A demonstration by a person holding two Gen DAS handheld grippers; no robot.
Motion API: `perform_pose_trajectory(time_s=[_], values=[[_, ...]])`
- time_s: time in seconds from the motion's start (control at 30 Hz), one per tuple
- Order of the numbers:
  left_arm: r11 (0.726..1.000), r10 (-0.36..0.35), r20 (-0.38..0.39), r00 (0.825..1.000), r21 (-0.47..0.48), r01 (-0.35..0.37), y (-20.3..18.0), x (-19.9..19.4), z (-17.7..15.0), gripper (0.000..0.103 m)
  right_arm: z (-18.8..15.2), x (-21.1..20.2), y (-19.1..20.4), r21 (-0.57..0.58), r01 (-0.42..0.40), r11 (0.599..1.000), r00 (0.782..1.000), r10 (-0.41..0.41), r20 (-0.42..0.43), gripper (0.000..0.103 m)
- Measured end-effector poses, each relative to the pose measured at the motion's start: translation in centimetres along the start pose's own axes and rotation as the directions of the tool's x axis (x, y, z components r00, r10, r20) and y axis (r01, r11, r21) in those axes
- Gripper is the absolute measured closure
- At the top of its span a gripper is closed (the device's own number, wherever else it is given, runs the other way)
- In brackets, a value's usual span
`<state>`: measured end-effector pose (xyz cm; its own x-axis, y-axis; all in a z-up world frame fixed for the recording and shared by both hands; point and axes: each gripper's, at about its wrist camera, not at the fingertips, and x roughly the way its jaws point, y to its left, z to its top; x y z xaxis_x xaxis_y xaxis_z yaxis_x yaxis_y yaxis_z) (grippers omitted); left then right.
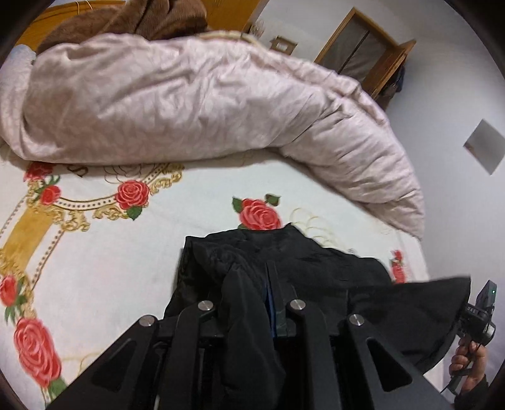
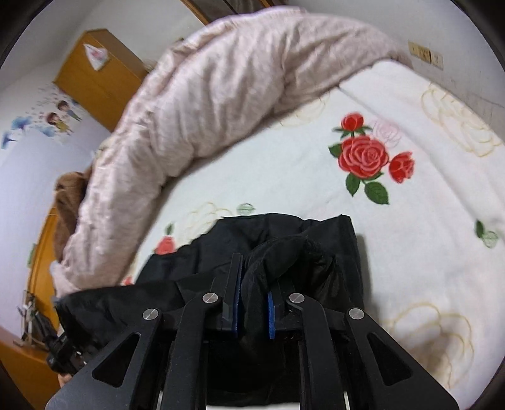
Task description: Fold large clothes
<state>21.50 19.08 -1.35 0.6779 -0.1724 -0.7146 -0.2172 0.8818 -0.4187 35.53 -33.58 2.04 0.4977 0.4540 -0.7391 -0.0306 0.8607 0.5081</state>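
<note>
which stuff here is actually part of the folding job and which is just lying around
In the job:
black garment
left tool, shut on it
right tool, shut on it

Just lying about:
pink quilt
brown blanket
rose-print bedsheet
wooden cabinet

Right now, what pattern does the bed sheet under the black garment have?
White sheet printed with red roses, green leaves and gold outlines; clearest in the right wrist view.
</note>
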Motion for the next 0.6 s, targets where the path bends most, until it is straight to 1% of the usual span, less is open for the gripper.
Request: perform_pose_trajectory(time_s=[0.07,0.13,0.23,0.3,0.33,0.37,0.43,0.5,0.53,0.6], values=[[1.0,0.012,-0.029,1.0,-0.009,-0.013,0.4,2.2,0.2,0.083,0.6,2.4,-0.6,0.02,0.009,1.0,1.0,-0.009,-0.028,0.088],[1.0,0.011,-0.043,0.999,-0.019,-0.011,0.7,3.4,0.3,0.082,0.8,3.8,-1.3,0.05,0.004,0.999,0.999,-0.002,-0.042,0.086],[0.999,-0.003,-0.058,0.998,-0.039,0.0,0.9,4.0,0.6,0.081,1.3,4.2,-1.5,0.073,-0.018,0.997,0.998,0.022,-0.058,0.083],[0.999,-0.008,-0.069,0.998,-0.044,0.005,0.7,3.9,0.9,0.078,1.8,3.5,-1.5,0.085,-0.057,0.995,0.997,0.062,-0.055,0.077],[0.998,-0.02,-0.069,0.997,-0.053,0.016,0.8,3.7,1.1,0.077,2.1,2.9,-1.5,0.1,-0.087,0.991,0.995,0.092,-0.047,0.067],[0.997,-0.041,-0.063,0.997,-0.068,0.037,0.9,3.4,1.3,0.072,2.4,2.3,-1.5,0.115,-0.127,0.985,0.991,0.131,-0.029,0.048],[0.992,-0.081,-0.048,0.996,-0.103,0.075,1.1,2.9,1.7,0.062,2.7,1.0,-1.5,0.133,-0.187,0.973,0.982,0.186,0.02,0.03],[0.983,-0.122,-0.02,0.992,-0.141,0.118,1.2,2.3,2.0,0.046,3.1,-0.6,-1.4,0.132,-0.206,0.97,0.977,0.196,0.083,0.03],[0.98,-0.13,-0.006,0.992,-0.15,0.127,1.2,2.1,2.2,0.044,3.1,-1.5,-1.3,0.123,-0.202,0.972,0.975,0.189,0.113,0.03],[0.977,-0.14,0.006,0.99,-0.16,0.139,0.9,1.8,2.5,0.035,2.7,-3.1,-0.6,0.081,-0.189,0.979,0.969,0.172,0.178,0.03]])
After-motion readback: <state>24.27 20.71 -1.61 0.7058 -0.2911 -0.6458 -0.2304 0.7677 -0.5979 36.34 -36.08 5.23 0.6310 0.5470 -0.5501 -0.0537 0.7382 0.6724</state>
